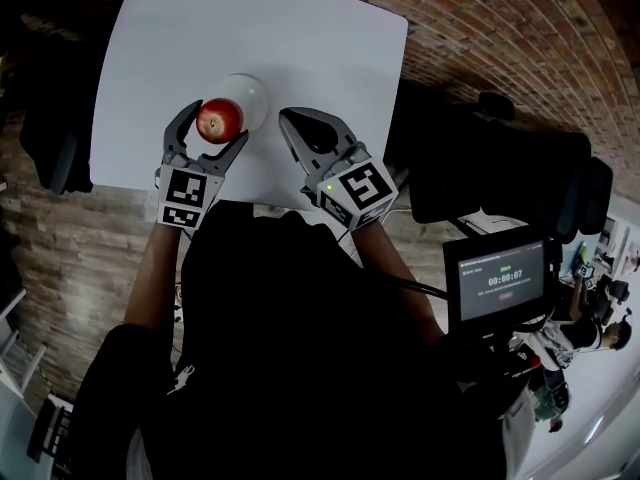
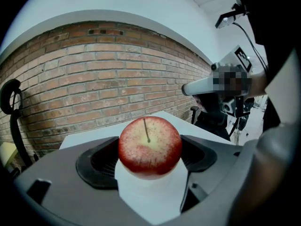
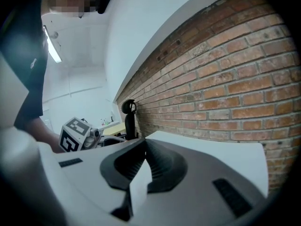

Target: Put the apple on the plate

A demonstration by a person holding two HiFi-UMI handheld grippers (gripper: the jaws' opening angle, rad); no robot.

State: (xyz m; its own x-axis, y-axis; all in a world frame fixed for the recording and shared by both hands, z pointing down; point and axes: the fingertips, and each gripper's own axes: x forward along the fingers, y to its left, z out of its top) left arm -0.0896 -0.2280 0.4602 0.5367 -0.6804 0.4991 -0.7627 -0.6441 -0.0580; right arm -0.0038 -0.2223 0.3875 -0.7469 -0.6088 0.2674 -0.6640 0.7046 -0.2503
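Step in hand: by the look of it, carrying and placing, holding the apple [image 2: 149, 147] in the left tool [image 1: 215, 121] and not yet setting it down on the plate [image 1: 252, 93].

Left tool state: gripping wide, pressing both pads against the apple's sides, holding it stem-up.

Right tool state: sitting pinched shut at the right tool [image 3: 145, 145], holding nothing, hanging just right of the left tool over the near edge of the desk [image 1: 250, 28].

Apple relative to the tool: sitting squarely between the left tool's jaws, out toward the tips, filling the gap from pad to pad.

Plate relative to the tool: lying just beyond the left tool's tips and a little to its right, with the apple overlapping the near rim in the head view. Not showing clearly whether the apple is hanging above the rim or touching it.

Doing it well: nudging forward and slightly right until centred over the plate. Lowering gently until the apple's base is resting there, and only then opening.

Release: opening slowly and evenly, since a round fruit is likely to roll. Then backing straight out along the line of the jaws.

Watching out for: clipping the rim with the lower edges of the jaws and shoving what looks like a light plate across the desk. Bringing the right tool in beside the plate to steady it, if needed.
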